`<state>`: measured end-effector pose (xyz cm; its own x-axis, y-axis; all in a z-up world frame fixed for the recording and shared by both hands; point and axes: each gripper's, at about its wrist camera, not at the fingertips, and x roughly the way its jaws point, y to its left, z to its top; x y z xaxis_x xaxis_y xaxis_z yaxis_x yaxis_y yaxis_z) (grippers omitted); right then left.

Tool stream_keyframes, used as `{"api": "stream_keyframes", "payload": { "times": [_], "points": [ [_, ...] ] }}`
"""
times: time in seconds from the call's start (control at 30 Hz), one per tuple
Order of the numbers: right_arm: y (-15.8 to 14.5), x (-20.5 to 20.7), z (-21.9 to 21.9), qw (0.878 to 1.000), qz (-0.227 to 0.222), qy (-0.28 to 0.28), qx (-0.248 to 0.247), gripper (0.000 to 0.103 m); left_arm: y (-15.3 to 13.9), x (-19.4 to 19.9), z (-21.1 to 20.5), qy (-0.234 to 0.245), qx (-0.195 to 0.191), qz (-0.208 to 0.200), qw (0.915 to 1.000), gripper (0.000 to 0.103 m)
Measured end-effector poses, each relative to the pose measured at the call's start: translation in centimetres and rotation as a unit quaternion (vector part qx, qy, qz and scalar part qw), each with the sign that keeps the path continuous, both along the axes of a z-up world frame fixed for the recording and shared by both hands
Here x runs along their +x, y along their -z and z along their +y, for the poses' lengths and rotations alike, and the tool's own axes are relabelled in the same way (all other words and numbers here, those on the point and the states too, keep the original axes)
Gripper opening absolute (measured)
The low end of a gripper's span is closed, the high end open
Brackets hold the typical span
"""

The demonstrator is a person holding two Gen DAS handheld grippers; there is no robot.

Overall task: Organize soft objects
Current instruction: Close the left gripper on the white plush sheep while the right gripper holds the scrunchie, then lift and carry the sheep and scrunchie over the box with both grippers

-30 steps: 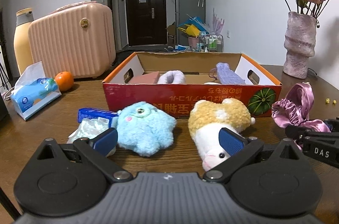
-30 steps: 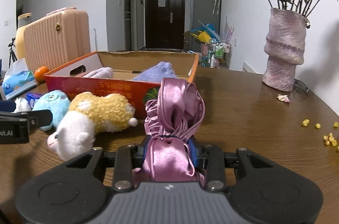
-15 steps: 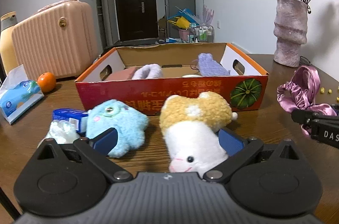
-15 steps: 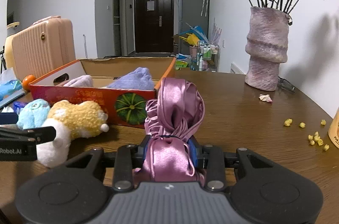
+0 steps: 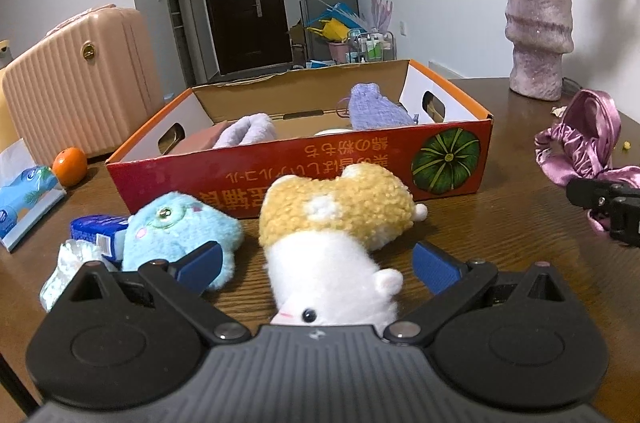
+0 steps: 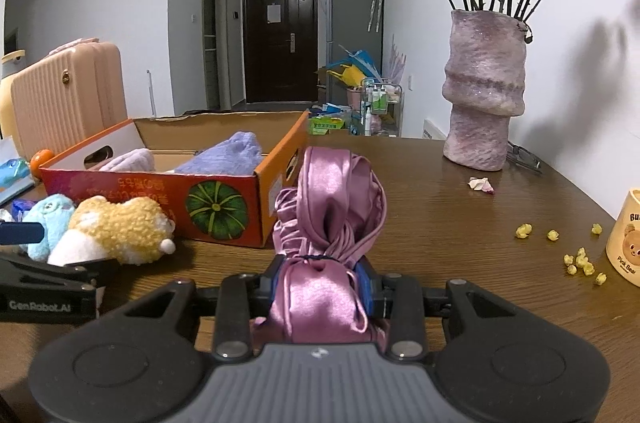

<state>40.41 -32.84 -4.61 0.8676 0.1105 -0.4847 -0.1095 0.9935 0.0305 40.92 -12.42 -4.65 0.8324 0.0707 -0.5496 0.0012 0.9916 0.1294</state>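
Note:
My left gripper [image 5: 318, 263] is open, its blue pads standing either side of a yellow and white plush toy [image 5: 336, 223] that lies on the wooden table, without pressing it. A light blue plush [image 5: 176, 227] lies just left of it. Behind both stands an open red cardboard box [image 5: 360, 159] holding lilac soft items [image 5: 376, 107]. My right gripper [image 6: 322, 281] is shut on a pink satin cloth [image 6: 332, 207], bunched between the pads, right of the box [image 6: 224, 199]. That cloth [image 5: 580, 139] also shows at the right of the left wrist view.
A pink suitcase [image 5: 80, 83], an orange [image 5: 70, 161], a tissue pack [image 5: 28, 195] and a blue packet [image 5: 98, 227] sit at the left. A purple vase [image 6: 482, 103] with dried roses stands at the back right. Popcorn bits [image 6: 576, 259] and a cream cup [image 6: 626, 239] lie at the right.
My left gripper slid rightward and forward, away from the blue plush, so the yellow and white plush now sits between its open fingers. The right gripper shifted a little right with the cloth still held.

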Motion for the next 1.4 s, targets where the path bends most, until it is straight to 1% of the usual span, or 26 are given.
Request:
{"api": "stream_keyframes", "payload": {
  "times": [0.1, 0.13, 0.2, 0.27, 0.33, 0.37, 0.4, 0.47, 0.57, 0.9, 1.03, 1.27, 1.4],
  "points": [
    [0.0, 0.0, 0.0, 1.0, 0.001, 0.0, 0.0, 0.035, 0.2, 0.4, -0.3, -0.001, 0.007, 0.001, 1.0, 0.102],
    [0.1, 0.0, 0.0, 1.0, 0.001, -0.001, 0.0, 0.035, 0.3, 0.5, -0.3, -0.001, 0.008, 0.002, 1.0, 0.099],
    [0.1, 0.0, 0.0, 1.0, 0.0, -0.002, 0.0, 0.035, 0.4, 0.8, -0.3, 0.001, 0.005, 0.008, 1.0, 0.092],
    [0.1, 0.0, 0.1, 1.0, -0.001, -0.001, 0.001, 0.035, 0.6, 1.1, -0.1, 0.002, 0.001, 0.018, 0.9998, 0.075],
    [0.2, 0.0, 0.1, 1.0, -0.001, -0.001, 0.0, 0.035, 0.8, 1.4, 0.1, 0.002, -0.003, 0.03, 0.9995, 0.064],
    [0.2, 0.1, 0.1, 1.0, -0.001, -0.001, 0.0, 0.035, 1.0, 1.6, 0.2, 0.004, -0.006, 0.037, 0.9993, 0.061],
    [0.2, 0.0, 0.1, 1.0, -0.001, 0.0, 0.001, 0.035, 1.1, 1.7, 0.3, 0.007, -0.009, 0.044, 0.999, 0.06],
    [0.2, -0.1, 0.2, 1.0, -0.004, -0.001, 0.002, 0.035, 1.2, 1.7, 0.4, 0.006, -0.009, 0.047, 0.9988, 0.056],
    [0.0, -0.3, 0.2, 1.0, -0.011, -0.001, 0.006, 0.035, 1.0, 1.6, 0.6, 0.005, -0.015, 0.045, 0.9989, 0.054],
    [-0.4, -0.7, 0.6, 0.999, -0.025, -0.009, 0.021, 0.035, 0.6, 0.8, 1.4, 0.021, -0.025, 0.038, 0.9987, 0.052],
    [-0.5, -0.9, 0.6, 0.999, -0.033, -0.01, 0.025, 0.035, 0.4, 0.8, 1.7, 0.019, -0.03, 0.038, 0.9986, 0.052],
    [-1.0, -1.4, 1.0, 0.998, -0.052, -0.006, 0.03, 0.035, -0.8, -0.4, 1.4, 0.03, -0.025, 0.005, 0.9992, 0.052],
    [-1.5, -1.7, 1.8, 0.997, -0.067, -0.002, 0.035, 0.035, -1.9, -0.8, 1.7, 0.029, -0.035, -0.013, 0.9989, 0.052]
  ]
}}
